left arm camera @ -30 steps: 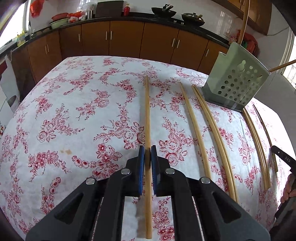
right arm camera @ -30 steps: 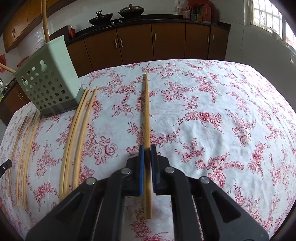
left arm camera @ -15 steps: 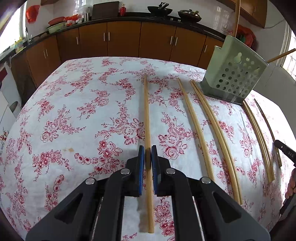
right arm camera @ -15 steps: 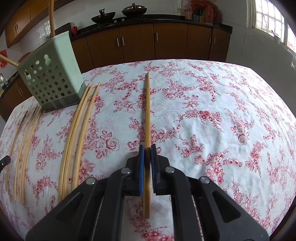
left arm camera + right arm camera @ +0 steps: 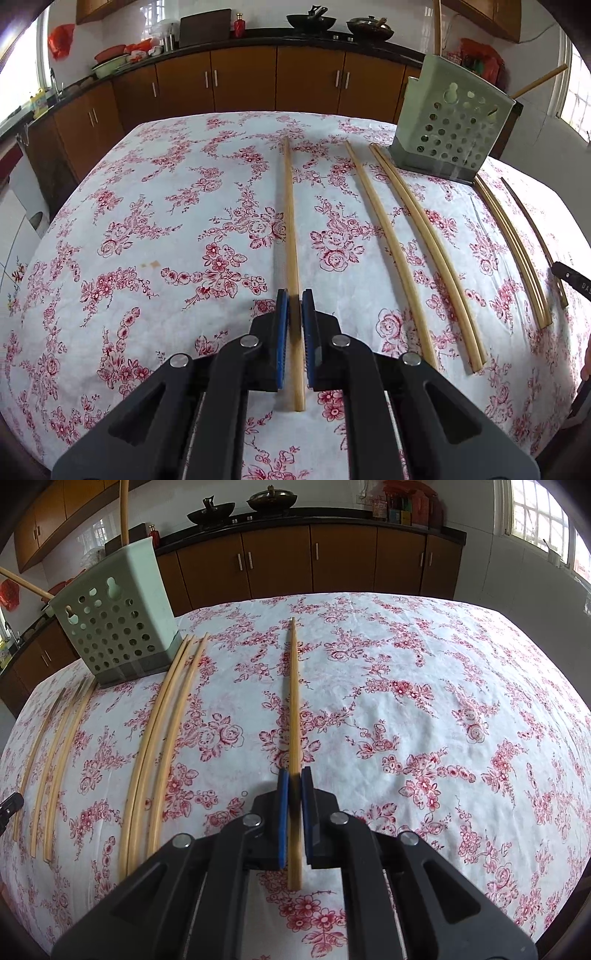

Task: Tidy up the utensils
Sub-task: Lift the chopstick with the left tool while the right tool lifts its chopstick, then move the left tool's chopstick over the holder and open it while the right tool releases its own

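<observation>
My left gripper (image 5: 294, 297) is shut on a bamboo chopstick (image 5: 290, 221) that points forward, held just above the floral tablecloth. My right gripper (image 5: 294, 775) is shut on another bamboo chopstick (image 5: 293, 698), also pointing forward above the cloth. A pale green perforated utensil holder (image 5: 452, 134) stands at the far right of the left wrist view and at the far left of the right wrist view (image 5: 118, 627), with two chopsticks sticking out of its top. Several loose chopsticks (image 5: 417, 243) lie on the cloth near it, also seen in the right wrist view (image 5: 162, 731).
The table with the floral tablecloth (image 5: 147, 221) fills both views. More chopsticks (image 5: 513, 243) lie past the holder near the table's right side. Brown kitchen cabinets (image 5: 277, 81) and a counter with woks stand behind the table. The right gripper's tip (image 5: 570, 278) shows at the left view's right edge.
Both grippers have risen and drawn back slightly with their chopsticks still clamped. The holder and loose chopsticks have not moved.
</observation>
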The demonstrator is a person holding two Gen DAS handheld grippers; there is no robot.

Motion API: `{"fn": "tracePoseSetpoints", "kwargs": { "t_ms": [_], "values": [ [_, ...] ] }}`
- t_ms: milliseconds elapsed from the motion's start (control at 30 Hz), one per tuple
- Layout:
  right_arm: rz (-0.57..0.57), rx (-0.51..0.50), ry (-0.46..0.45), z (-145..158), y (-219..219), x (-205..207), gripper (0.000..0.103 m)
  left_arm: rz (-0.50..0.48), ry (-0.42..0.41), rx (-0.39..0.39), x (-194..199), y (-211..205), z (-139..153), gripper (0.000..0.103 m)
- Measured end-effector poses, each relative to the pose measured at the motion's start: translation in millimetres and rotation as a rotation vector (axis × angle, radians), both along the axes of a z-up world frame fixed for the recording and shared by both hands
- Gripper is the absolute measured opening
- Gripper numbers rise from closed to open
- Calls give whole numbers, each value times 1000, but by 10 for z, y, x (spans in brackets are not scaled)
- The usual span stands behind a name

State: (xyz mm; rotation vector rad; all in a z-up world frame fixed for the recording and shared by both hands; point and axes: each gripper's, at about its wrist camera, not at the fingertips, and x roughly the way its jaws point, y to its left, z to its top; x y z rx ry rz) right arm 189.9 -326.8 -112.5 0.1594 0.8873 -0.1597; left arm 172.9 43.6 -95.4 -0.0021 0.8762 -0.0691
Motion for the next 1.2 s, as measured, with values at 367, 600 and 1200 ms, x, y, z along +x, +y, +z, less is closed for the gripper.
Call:
{"fn": "tracePoseSetpoints", "kwargs": {
  "t_ms": [367,600,1200],
  "values": [
    [-4,-4,-124,457,-71,-177,8,1,-83,-46,-53,108,429,7],
    [-18,-5,-273,980,-135,-273,8,30,-253,-125,-71,237,1104,7],
    [51,27,-441,1720,-74,-259,8,11,-415,-146,-18,195,1781,7]
  ]
}}
